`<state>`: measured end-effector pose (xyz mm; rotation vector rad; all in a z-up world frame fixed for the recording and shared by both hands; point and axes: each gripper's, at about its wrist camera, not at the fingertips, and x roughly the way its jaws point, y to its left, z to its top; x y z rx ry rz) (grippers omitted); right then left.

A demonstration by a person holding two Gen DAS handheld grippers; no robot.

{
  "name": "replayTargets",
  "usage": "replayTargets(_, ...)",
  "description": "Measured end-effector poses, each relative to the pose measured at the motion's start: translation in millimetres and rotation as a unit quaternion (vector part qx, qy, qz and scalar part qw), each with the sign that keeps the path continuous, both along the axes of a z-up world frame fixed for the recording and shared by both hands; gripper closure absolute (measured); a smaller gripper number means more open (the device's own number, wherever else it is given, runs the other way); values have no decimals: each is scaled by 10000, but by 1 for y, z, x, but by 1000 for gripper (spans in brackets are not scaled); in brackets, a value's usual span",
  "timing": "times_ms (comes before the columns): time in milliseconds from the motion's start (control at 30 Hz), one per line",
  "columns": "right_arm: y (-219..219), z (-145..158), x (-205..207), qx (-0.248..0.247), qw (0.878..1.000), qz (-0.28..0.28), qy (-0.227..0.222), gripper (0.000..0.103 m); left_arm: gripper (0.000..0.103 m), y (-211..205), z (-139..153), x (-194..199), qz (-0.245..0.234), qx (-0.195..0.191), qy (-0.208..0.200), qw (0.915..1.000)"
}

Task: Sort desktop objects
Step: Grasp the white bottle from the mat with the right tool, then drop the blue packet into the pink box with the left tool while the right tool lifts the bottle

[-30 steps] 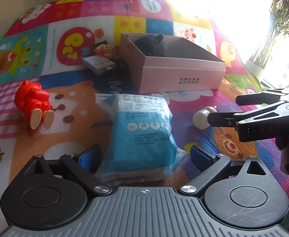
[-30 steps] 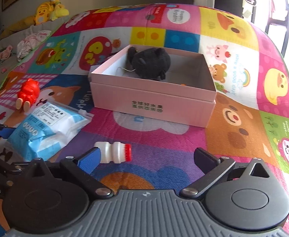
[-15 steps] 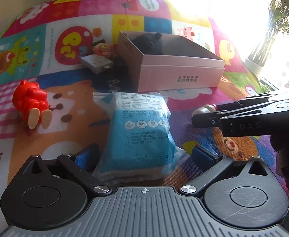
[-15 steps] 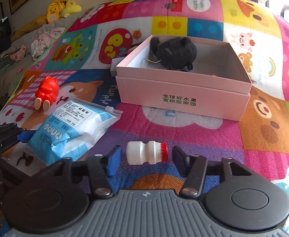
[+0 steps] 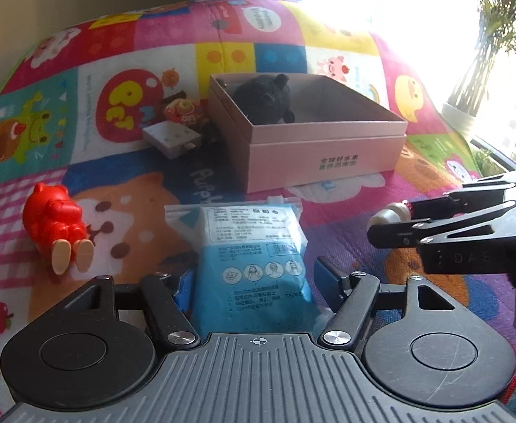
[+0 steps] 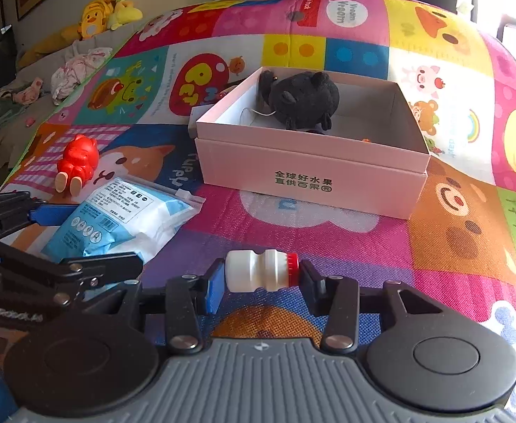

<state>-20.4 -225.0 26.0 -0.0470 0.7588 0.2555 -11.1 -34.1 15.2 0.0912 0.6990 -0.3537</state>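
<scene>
A blue and white mask pack lies flat on the play mat, between the blue pads of my left gripper. Its jaws are closing and the pads touch the pack's two long sides. From the right wrist view the same left gripper straddles the pack. My right gripper is shut end to end on a small white bottle with a red cap. The left wrist view has this right gripper at the right edge. An open pink box holds a black plush toy.
A red bear figure lies left of the pack. Behind the box's left corner sit a white adapter and a small red and yellow toy. The colourful mat stretches bare to the right. Plush toys and clothes lie far left.
The left jaws narrowed from wide open onto the pack's sides. The right jaws came together on the bottle's two ends. Neither gripper shifted much.
</scene>
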Motion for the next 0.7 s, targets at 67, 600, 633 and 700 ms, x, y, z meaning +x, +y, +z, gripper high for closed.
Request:
replayTargets(67,-3,5,-3,14,10000,-27,-32,59,38,-2,-2,1,9,143,7,9999)
replayTargets(600,-43,92,-65,162,9922,-381,-1176,59,43,-26,101,-57,-532,522,-1378,9877)
replayTargets(633,-47,100,-69,204,9906,-387,-1299,59,43,-29,112,-52,-547,482,-1475,9864)
replayTargets(700,-54,114,-74,322,9876,-415,-1482,59,43,-35,128,-38,-514,297,-1513,9867)
